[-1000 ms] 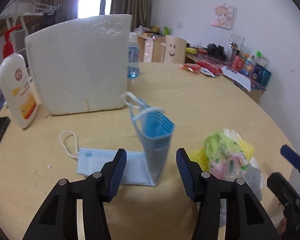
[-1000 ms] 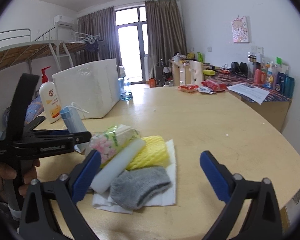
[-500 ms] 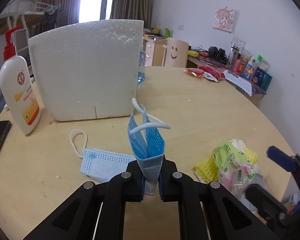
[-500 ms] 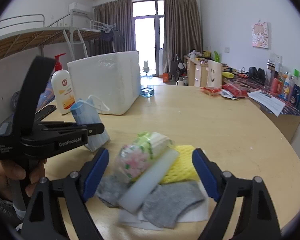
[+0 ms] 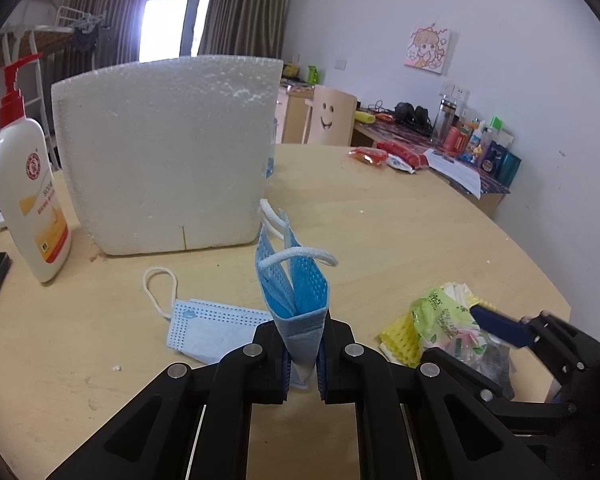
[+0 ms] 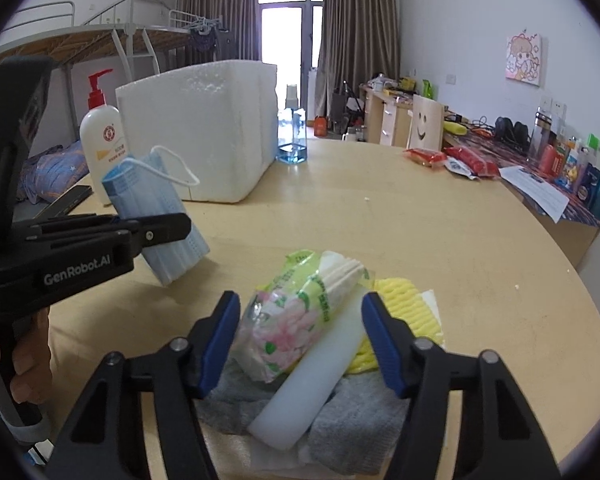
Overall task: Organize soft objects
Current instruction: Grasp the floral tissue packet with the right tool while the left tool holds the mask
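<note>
My left gripper (image 5: 303, 364) is shut on a folded blue face mask (image 5: 296, 292), which stands upright with its ear loops on top. A second mask (image 5: 216, 330) lies flat on the table just left of it. My right gripper (image 6: 300, 328) hangs over a pile and its jaws are closing. Between its blue pads are a green tissue pack (image 6: 300, 312) and a white foam rod (image 6: 316, 380); I see no firm pinch on them. Yellow foam netting (image 6: 408, 308) and grey socks (image 6: 360, 428) lie under them. In the right wrist view the left gripper (image 6: 168, 228) holds the mask (image 6: 156, 208).
A white styrofoam box (image 5: 164, 160) stands at the back of the round wooden table (image 5: 400, 240), with a lotion pump bottle (image 5: 24, 188) to its left. A small blue-liquid bottle (image 6: 292, 136) and red snack packs (image 6: 448, 160) sit farther back. A hand (image 6: 24, 364) grips the left tool.
The left jaws have shut on the standing mask and stayed shut. The right gripper has moved left over the pile, and its jaws have narrowed around the tissue pack and foam rod.
</note>
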